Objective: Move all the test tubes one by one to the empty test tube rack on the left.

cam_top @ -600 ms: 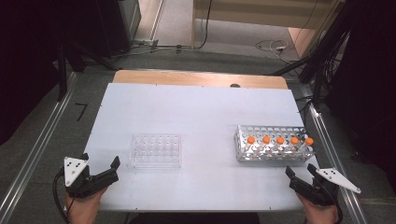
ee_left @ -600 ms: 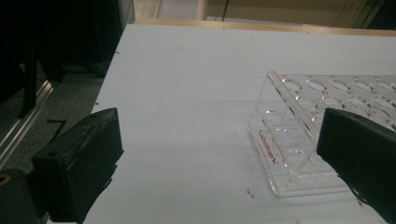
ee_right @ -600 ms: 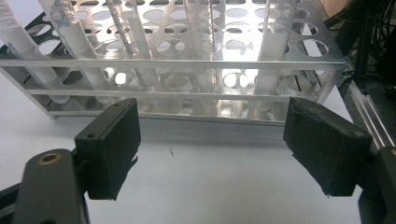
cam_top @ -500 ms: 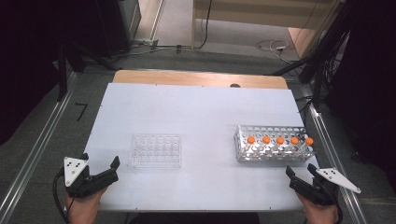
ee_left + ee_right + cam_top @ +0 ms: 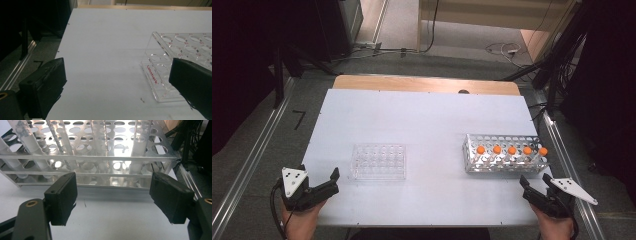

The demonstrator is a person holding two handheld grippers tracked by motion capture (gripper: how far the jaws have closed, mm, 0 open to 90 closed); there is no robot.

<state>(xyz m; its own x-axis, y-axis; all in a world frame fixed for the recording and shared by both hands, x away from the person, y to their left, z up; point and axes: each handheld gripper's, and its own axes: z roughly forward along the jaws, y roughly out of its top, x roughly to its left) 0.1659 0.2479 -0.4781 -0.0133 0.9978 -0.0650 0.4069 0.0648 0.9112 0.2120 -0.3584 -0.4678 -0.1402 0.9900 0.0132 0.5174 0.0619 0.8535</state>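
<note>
While upright, the tubes [image 5: 511,150] seemingly line the rack [image 5: 472,150] lengthwise.

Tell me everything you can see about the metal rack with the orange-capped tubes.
The metal rack is a shiny, silver-looking frame with tiers of round holes. It stands flat on the white table, at its right side. Five clear tubes with orange caps stand in one row along it, leaning slightly; most holes are empty. The right tool, jaws open, sits just in front without touching it.
</note>
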